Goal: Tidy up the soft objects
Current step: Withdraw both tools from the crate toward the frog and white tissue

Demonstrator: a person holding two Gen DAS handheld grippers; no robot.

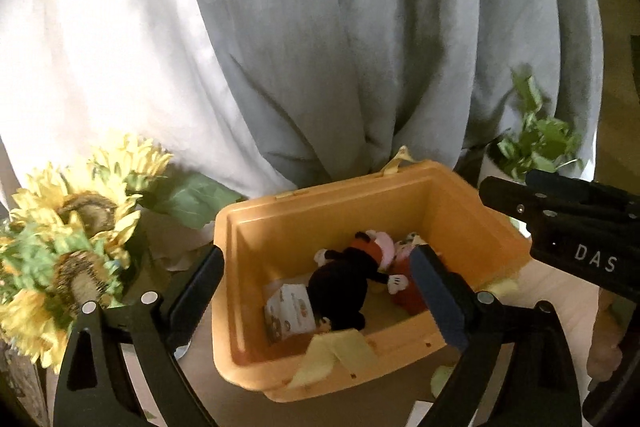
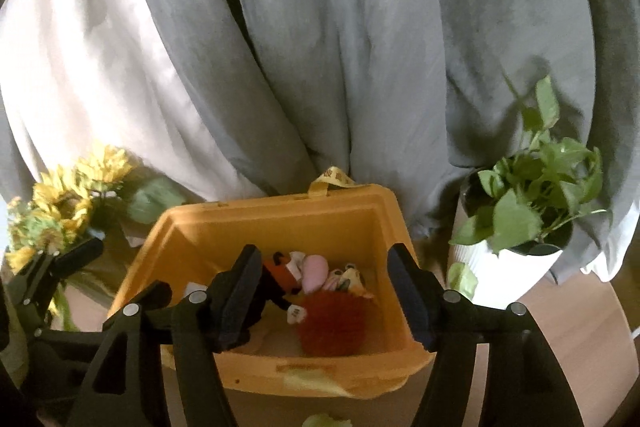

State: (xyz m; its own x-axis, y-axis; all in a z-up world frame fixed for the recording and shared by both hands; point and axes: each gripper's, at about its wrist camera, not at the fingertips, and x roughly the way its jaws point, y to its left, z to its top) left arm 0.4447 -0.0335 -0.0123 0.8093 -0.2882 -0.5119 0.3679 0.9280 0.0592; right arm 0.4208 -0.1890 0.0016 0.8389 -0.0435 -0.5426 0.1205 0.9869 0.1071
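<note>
An orange plastic bin [image 1: 320,193] [image 2: 280,205] stands below both grippers. Inside lie a black mouse plush [image 1: 340,291] [image 2: 276,297], a pink plush [image 1: 386,243] [image 2: 314,275], a red spiky ball [image 2: 332,323] [image 1: 408,299] and a small white printed box [image 1: 290,311]. My left gripper [image 1: 320,253] is open above the bin, one finger outside its left wall and the other over the toys. My right gripper [image 2: 325,255] is open above the toys, and nothing is pressed between its pads. Its left finger hides part of the black plush.
Artificial sunflowers [image 1: 80,227] [image 2: 68,203] stand left of the bin. A potted green plant [image 2: 532,211] [image 1: 536,143] in a white pot stands to its right. Grey and white curtains [image 1: 320,47] hang close behind. A pale yellow cloth [image 1: 336,355] drapes over the bin's near rim.
</note>
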